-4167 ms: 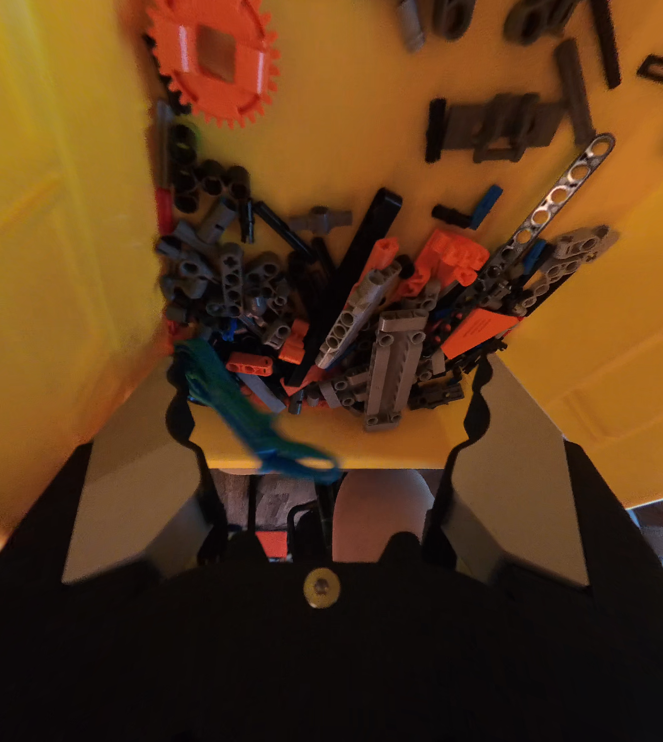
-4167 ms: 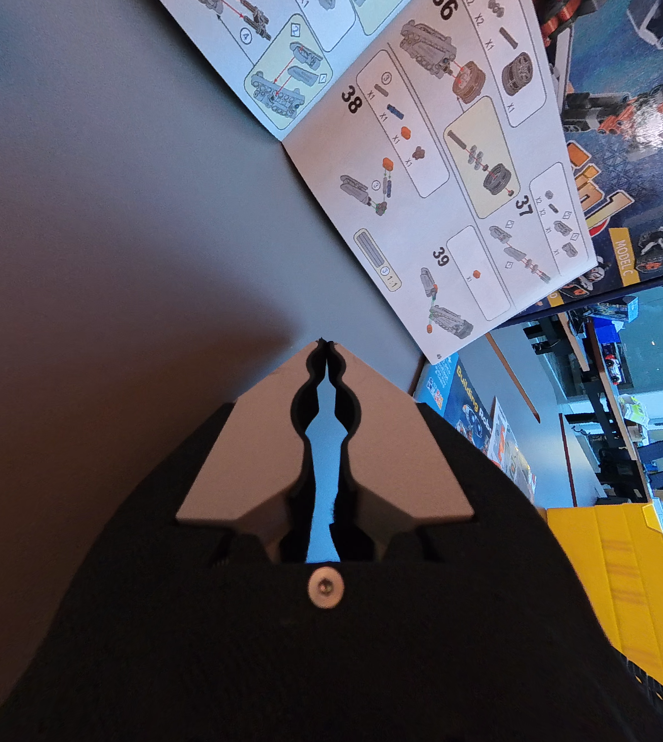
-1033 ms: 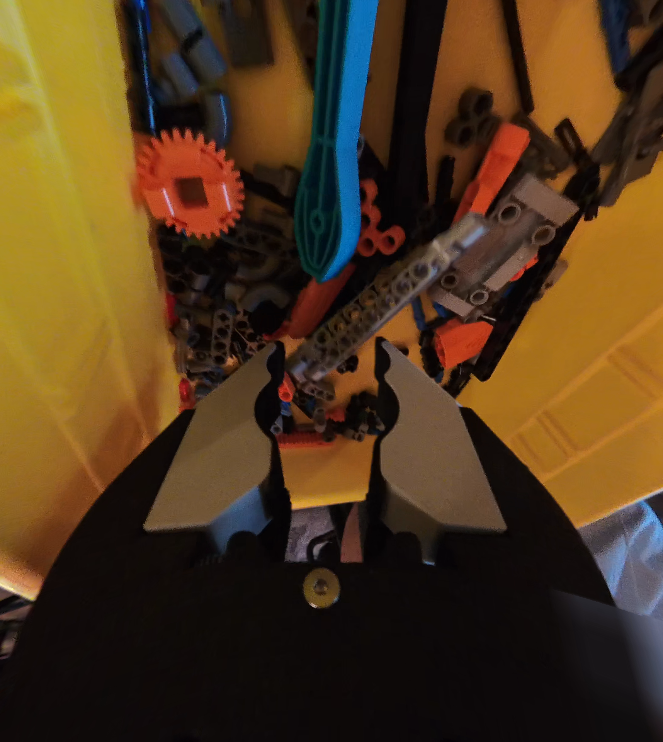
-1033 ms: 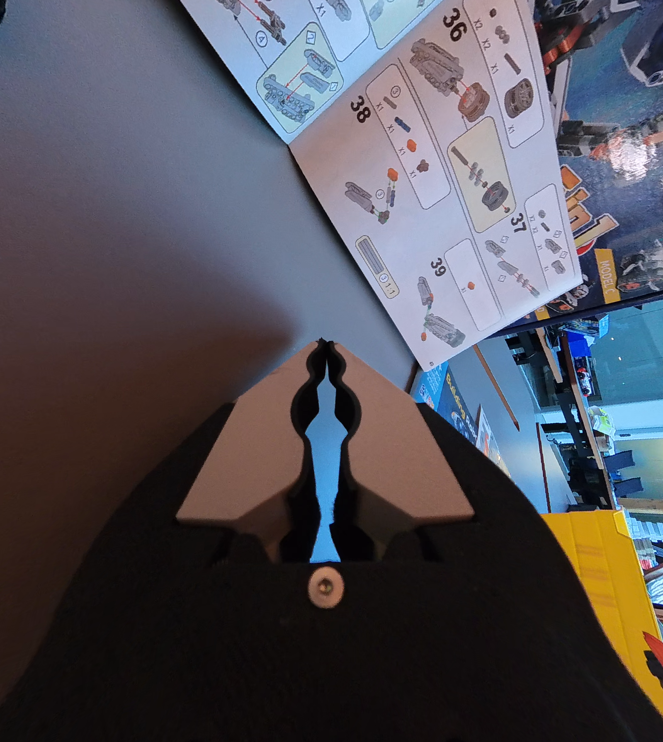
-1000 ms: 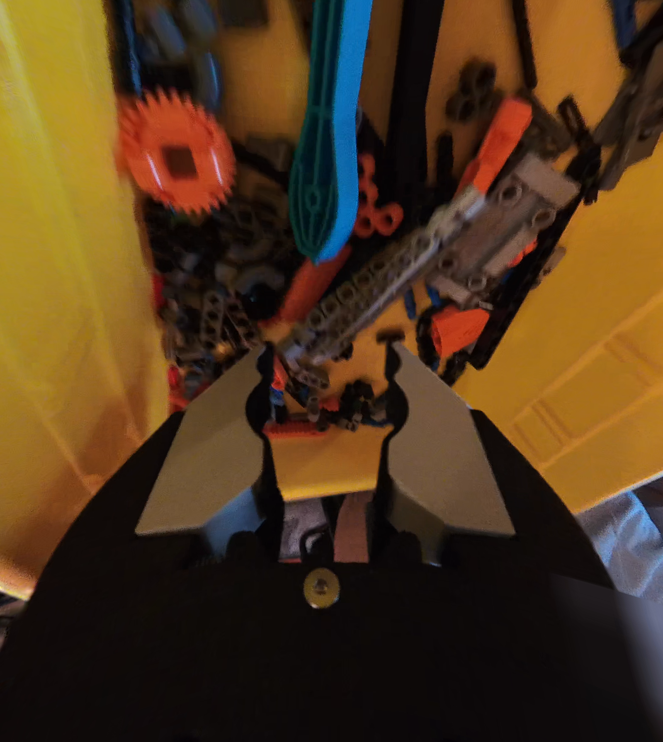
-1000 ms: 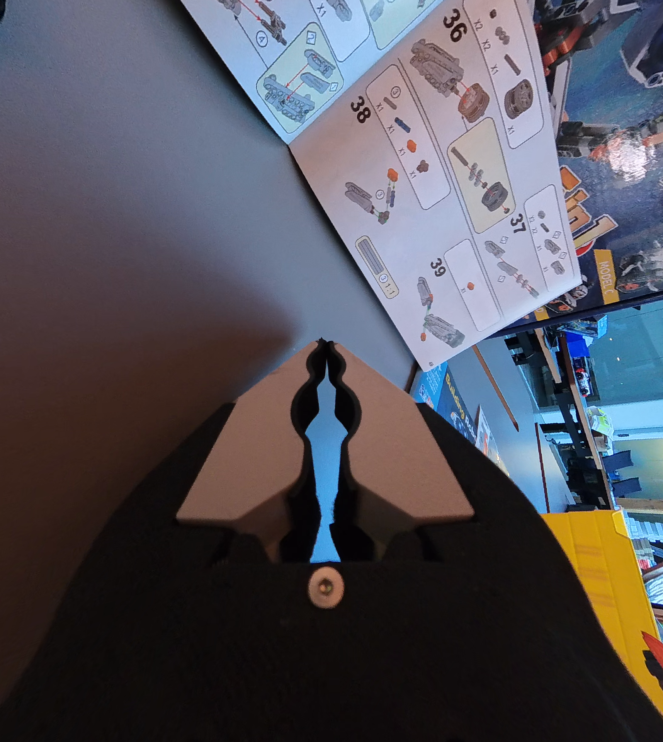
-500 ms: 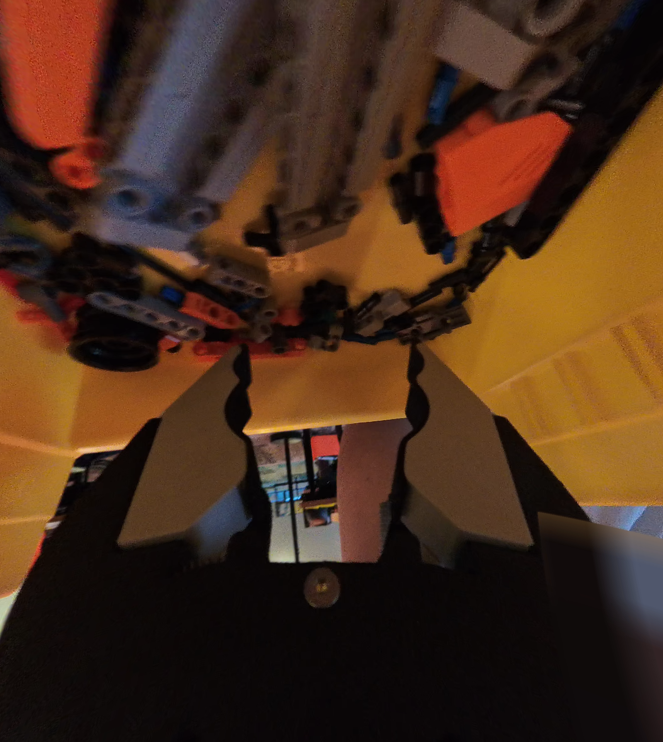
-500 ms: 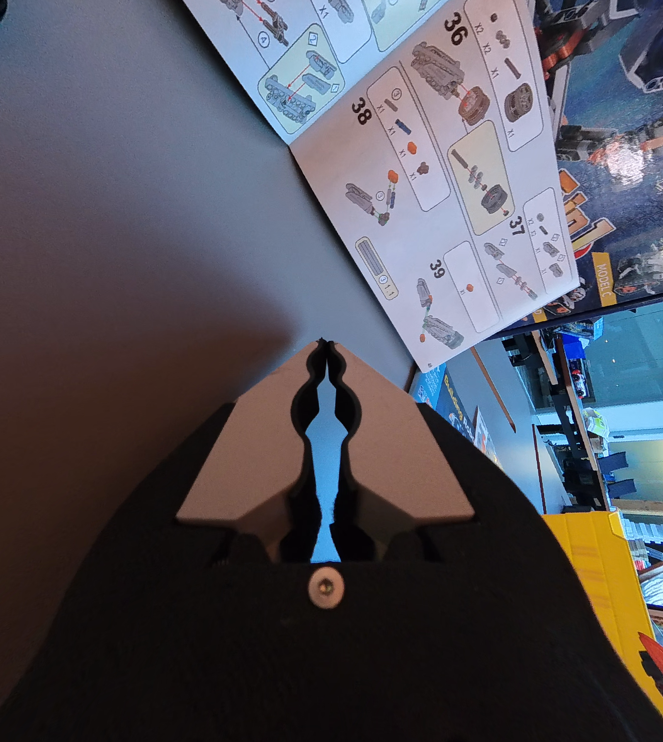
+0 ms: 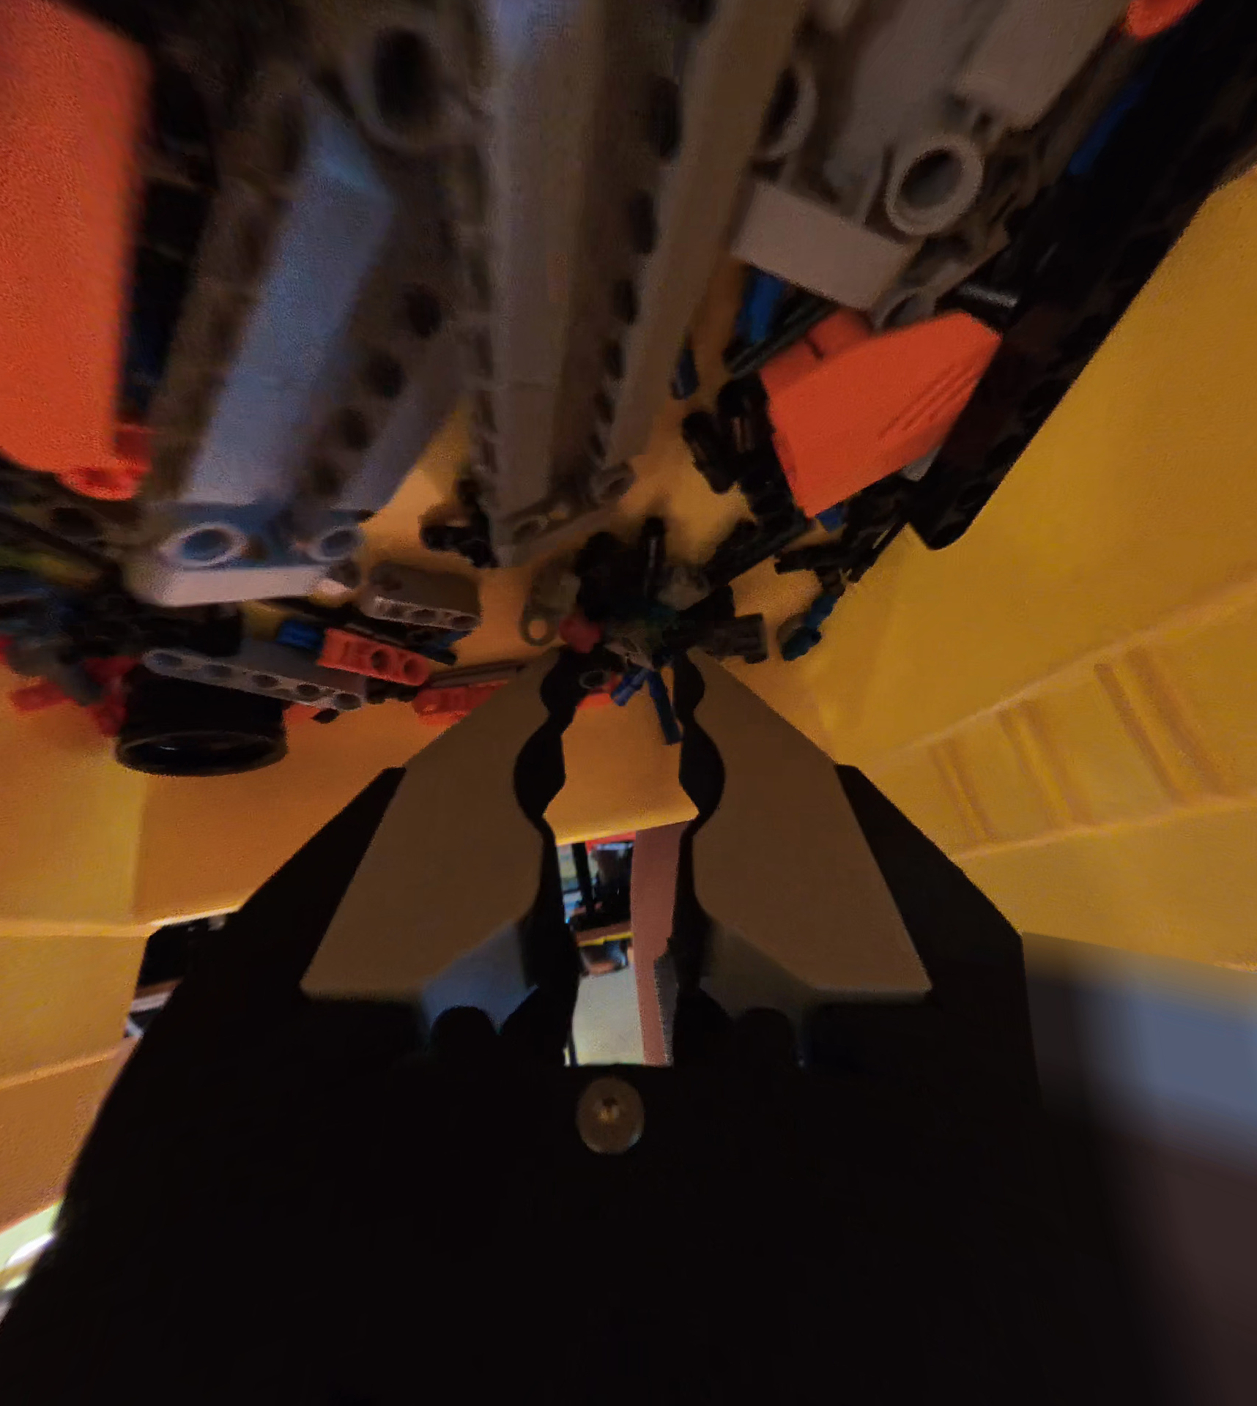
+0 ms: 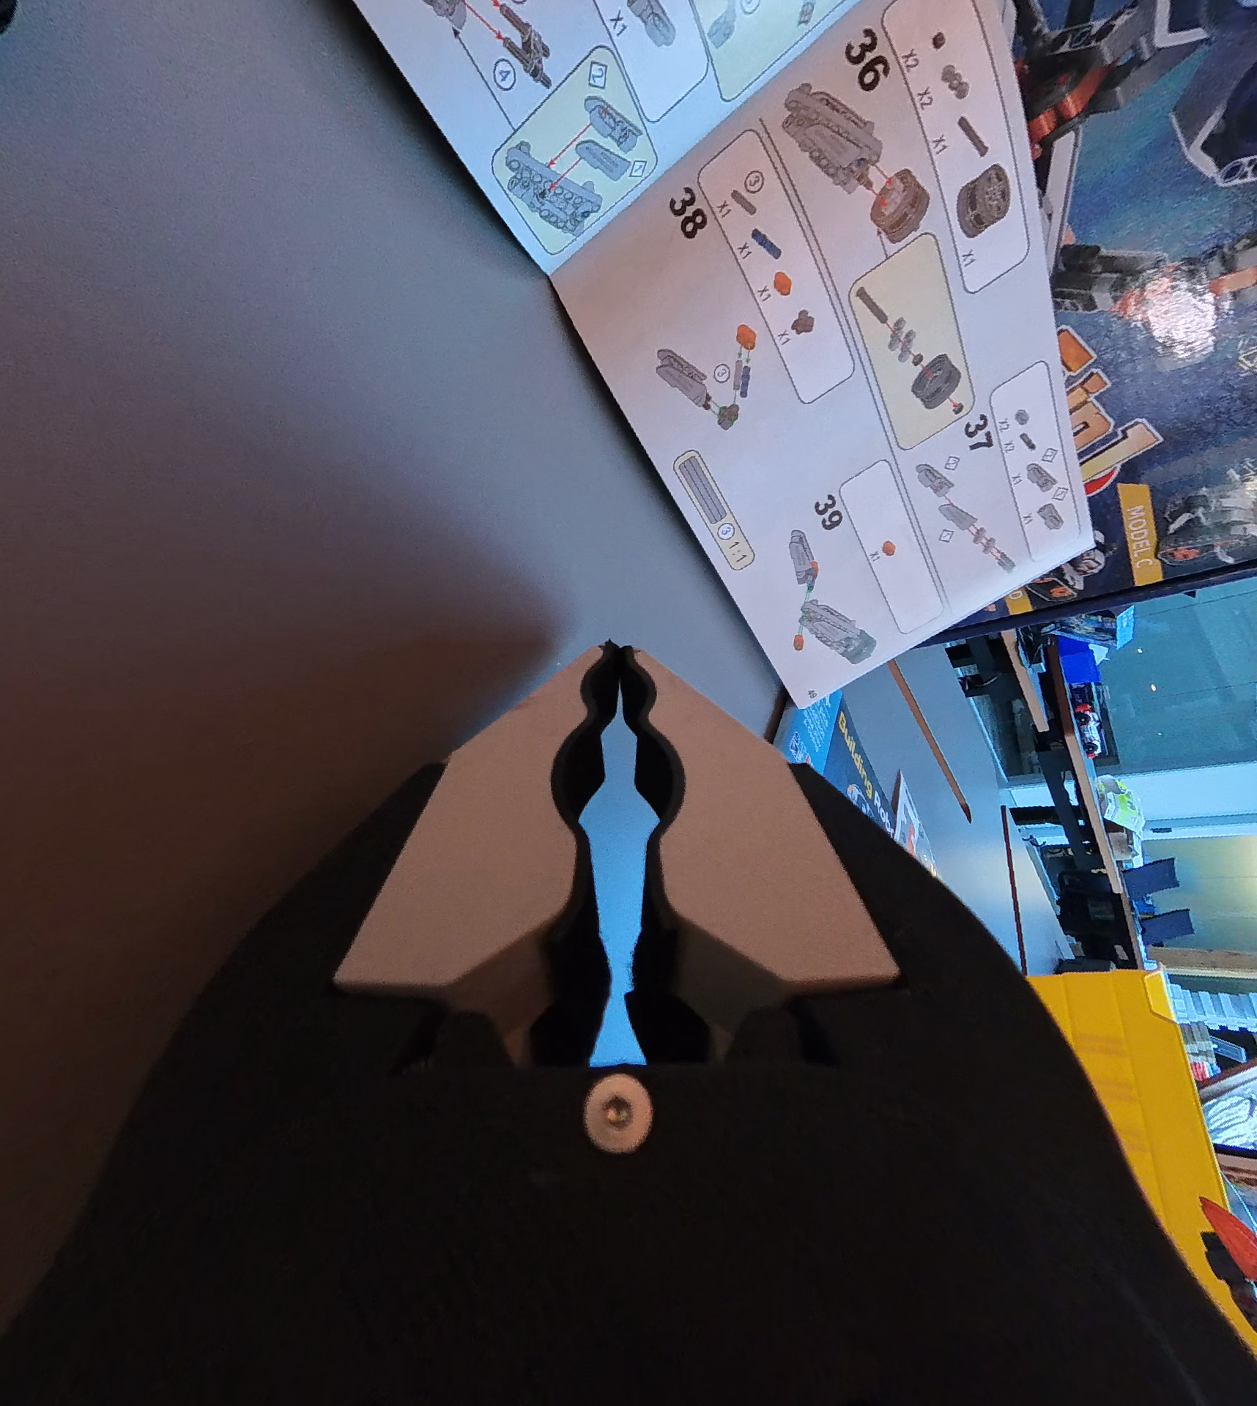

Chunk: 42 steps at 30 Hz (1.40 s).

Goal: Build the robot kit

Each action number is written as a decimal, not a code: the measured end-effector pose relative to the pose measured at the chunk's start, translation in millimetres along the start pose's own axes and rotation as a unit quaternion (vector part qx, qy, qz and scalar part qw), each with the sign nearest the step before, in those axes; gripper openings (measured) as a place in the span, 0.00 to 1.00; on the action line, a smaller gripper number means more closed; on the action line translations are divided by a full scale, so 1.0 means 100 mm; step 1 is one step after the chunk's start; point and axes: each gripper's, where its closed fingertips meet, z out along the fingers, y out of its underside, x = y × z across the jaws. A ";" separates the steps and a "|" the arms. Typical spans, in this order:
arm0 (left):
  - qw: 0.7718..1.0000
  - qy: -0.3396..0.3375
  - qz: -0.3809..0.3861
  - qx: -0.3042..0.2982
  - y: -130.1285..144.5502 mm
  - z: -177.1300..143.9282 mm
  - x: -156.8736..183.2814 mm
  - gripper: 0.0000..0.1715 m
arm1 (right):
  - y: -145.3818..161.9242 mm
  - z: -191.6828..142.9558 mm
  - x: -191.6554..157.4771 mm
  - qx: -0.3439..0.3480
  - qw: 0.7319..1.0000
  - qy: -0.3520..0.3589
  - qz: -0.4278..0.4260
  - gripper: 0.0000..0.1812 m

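Here the left claw point(image 9: 622, 673) is reaching into a yellow bin point(image 9: 1029, 685) with its jaws narrowly parted, tips nosing into a cluster of small black and blue pins point(image 9: 641, 609); whether anything is pinched, I cannot tell. Grey beams point(image 9: 534, 304) and an orange panel point(image 9: 869, 411) are lying beyond. The right claw point(image 10: 616, 648) is hovering closed and empty over the grey counter point(image 10: 230, 380), near an open instruction booklet point(image 10: 800, 319) at its far-right edge.

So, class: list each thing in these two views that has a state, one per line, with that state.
left gripper: open, tips in small pieces at the bin's near wall
right gripper: shut, empty, over the grey table
yellow bin: holds loose building pieces
instruction booklet: open, flat on the table
black wheel: lying against the bin's near wall
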 end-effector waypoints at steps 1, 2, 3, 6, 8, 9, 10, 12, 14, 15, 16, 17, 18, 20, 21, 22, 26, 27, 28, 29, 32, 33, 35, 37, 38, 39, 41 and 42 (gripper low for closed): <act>1.000 0.002 -0.004 0.013 -0.03 -0.03 -0.03 0.13 | 0.00 0.00 0.00 0.000 1.000 0.001 -0.001 0.00; 1.000 0.003 -0.009 0.027 -0.07 -0.07 -0.07 0.12 | 0.00 0.00 0.00 0.000 1.000 0.002 -0.002 0.00; 0.999 0.006 -0.014 0.041 -0.11 -0.11 -0.10 0.11 | 0.00 0.00 0.00 0.000 1.000 0.003 -0.004 0.00; 0.996 0.013 -0.020 0.087 -0.27 -0.23 -0.15 0.10 | 0.00 0.01 0.00 0.000 1.000 0.006 -0.008 0.00; 0.992 0.012 -0.021 0.120 -0.37 -0.33 -0.18 0.08 | -0.01 0.01 0.00 0.000 1.000 0.008 -0.011 0.00; 0.991 0.010 -0.021 0.134 -0.40 -0.37 -0.20 0.09 | -0.01 0.01 0.01 0.000 1.000 0.009 -0.011 0.00; 0.989 0.013 -0.021 0.146 -0.42 -0.40 -0.19 0.14 | -0.01 0.01 0.01 0.000 1.000 0.010 -0.012 0.00; 0.988 0.022 -0.024 0.152 -0.35 -0.41 -0.17 0.25 | -0.01 0.01 0.01 0.000 1.000 0.010 -0.013 0.00; 0.992 0.014 -0.033 0.120 -0.16 -0.31 -0.18 0.35 | -0.01 0.01 0.01 0.000 1.000 0.012 -0.015 0.00; 0.994 0.016 -0.035 0.101 -0.06 -0.25 -0.16 0.37 | -0.01 0.01 0.01 0.001 1.000 0.012 -0.016 0.00; 0.996 0.021 -0.030 0.082 0.03 -0.19 -0.12 0.36 | -0.01 0.01 0.01 0.001 1.000 0.013 -0.016 0.00; 0.997 0.019 -0.021 0.068 0.10 -0.15 -0.10 0.37 | -0.01 0.01 0.01 0.001 1.000 0.014 -0.017 0.00; 0.997 0.015 -0.013 0.069 0.12 -0.15 -0.08 0.38 | -0.01 0.01 0.01 0.001 1.000 0.014 -0.018 0.00; 0.995 0.023 0.000 0.098 0.08 -0.23 -0.01 0.29 | -0.01 0.01 0.01 0.002 1.000 0.016 -0.019 0.00; 0.993 0.024 0.005 0.118 0.05 -0.29 0.00 0.29 | -0.01 0.01 0.01 0.002 1.000 0.018 -0.021 0.00; 0.990 0.021 0.007 0.138 0.03 -0.35 0.00 0.31 | -0.01 0.01 0.01 0.002 1.000 0.020 -0.024 0.00; 0.978 0.021 0.015 0.205 0.00 -0.56 0.00 0.35 | -0.02 0.01 0.02 0.004 0.999 0.032 -0.040 0.00; 0.977 0.023 0.021 0.211 0.01 -0.57 0.01 0.35 | -0.02 0.01 0.02 0.004 0.998 0.035 -0.043 0.00; 0.978 0.026 0.026 0.207 0.03 -0.56 0.02 0.35 | -0.03 0.01 0.02 0.004 0.998 0.038 -0.046 0.00; 0.980 0.029 0.029 0.196 0.06 -0.52 0.03 0.36 | -0.03 0.01 0.02 0.003 0.998 0.040 -0.049 0.00; 0.985 0.028 0.036 0.165 0.14 -0.41 0.03 0.38 | -0.03 0.01 0.03 0.002 0.998 0.046 -0.053 0.00; 0.985 0.030 0.039 0.166 0.15 -0.41 0.04 0.38 | -0.03 0.01 0.03 0.002 0.997 0.048 -0.054 0.00; 0.981 0.032 0.045 0.184 0.13 -0.47 0.07 0.36 | -0.03 0.01 0.03 0.002 0.997 0.051 -0.057 0.00; 0.976 0.031 0.053 0.209 0.12 -0.55 0.08 0.36 | -0.03 0.01 0.03 0.003 0.997 0.054 -0.060 0.00; 0.973 0.032 0.059 0.223 0.12 -0.59 0.10 0.36 | -0.03 0.01 0.03 0.003 0.996 0.056 -0.063 0.00; 0.969 0.033 0.066 0.237 0.13 -0.64 0.11 0.36 | -0.03 0.01 0.03 0.003 0.996 0.058 -0.065 0.00; 0.959 0.031 0.078 0.272 0.13 -0.75 0.12 0.37 | -0.03 0.01 0.03 0.002 0.996 0.062 -0.070 0.00; 0.952 0.034 0.082 0.291 0.13 -0.82 0.13 0.36 | -0.04 0.01 0.04 0.002 0.995 0.064 -0.073 0.00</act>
